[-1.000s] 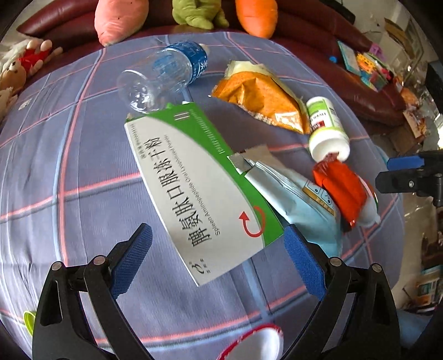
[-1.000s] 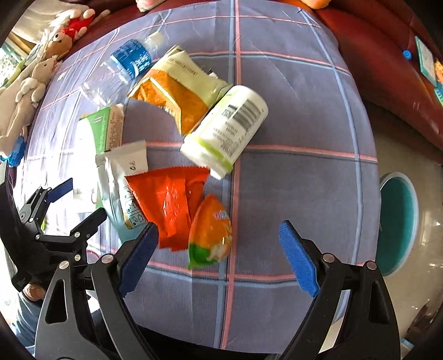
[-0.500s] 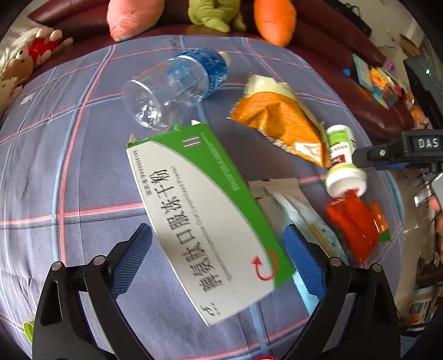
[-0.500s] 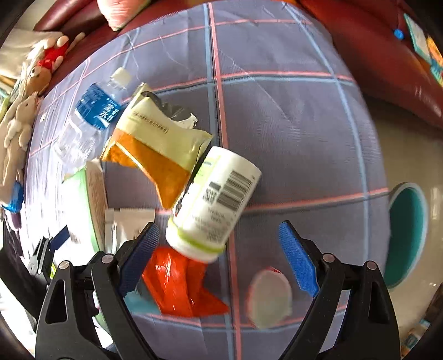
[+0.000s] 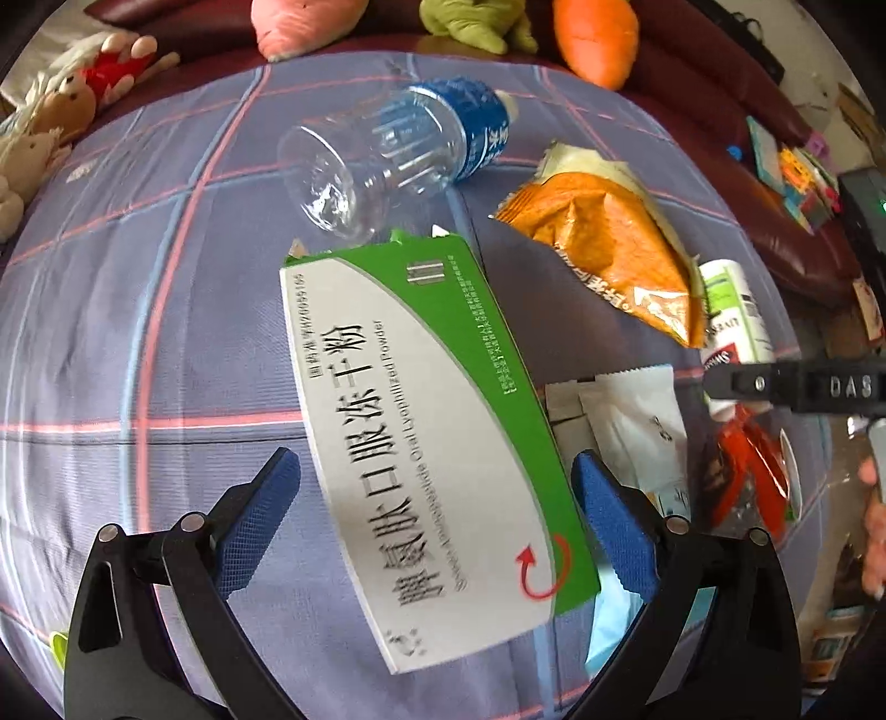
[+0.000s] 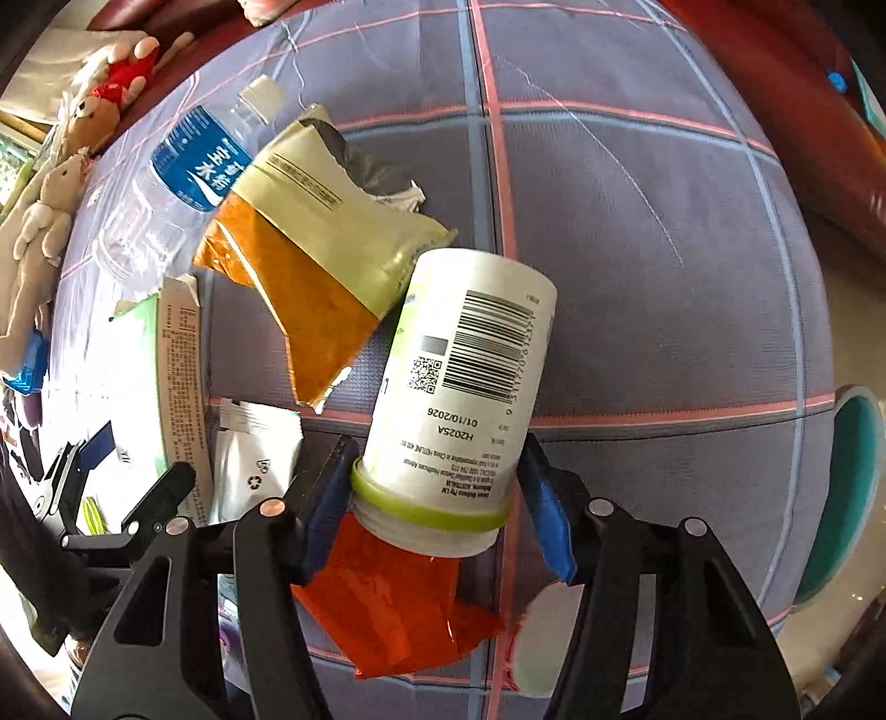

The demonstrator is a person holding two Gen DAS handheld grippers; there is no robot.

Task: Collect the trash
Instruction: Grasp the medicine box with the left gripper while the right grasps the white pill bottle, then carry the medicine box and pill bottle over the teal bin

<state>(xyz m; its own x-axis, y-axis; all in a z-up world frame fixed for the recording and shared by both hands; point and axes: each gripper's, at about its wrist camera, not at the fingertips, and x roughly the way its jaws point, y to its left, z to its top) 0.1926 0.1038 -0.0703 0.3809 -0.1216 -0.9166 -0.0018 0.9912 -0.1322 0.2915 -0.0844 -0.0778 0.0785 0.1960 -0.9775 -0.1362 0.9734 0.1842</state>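
My right gripper points down at a white pill bottle lying on the plaid cloth. Its jaws are closing, and both blue pads touch the bottle at its green-ringed neck. A red wrapper lies under that end. My left gripper hangs open above a green-and-white medicine box, which shows between its fingers untouched. Around them lie an empty water bottle, an orange snack bag and a white sachet. The right gripper's body shows at the right edge of the left wrist view.
Plush toys line the dark red sofa behind the cloth. A teal round bin stands on the floor at the right. A white round lid lies near the cloth's front edge.
My right gripper came down over the white pill bottle and its jaws narrowed onto the neck. The left gripper drifted over the medicine box, which now sits between its fingers.
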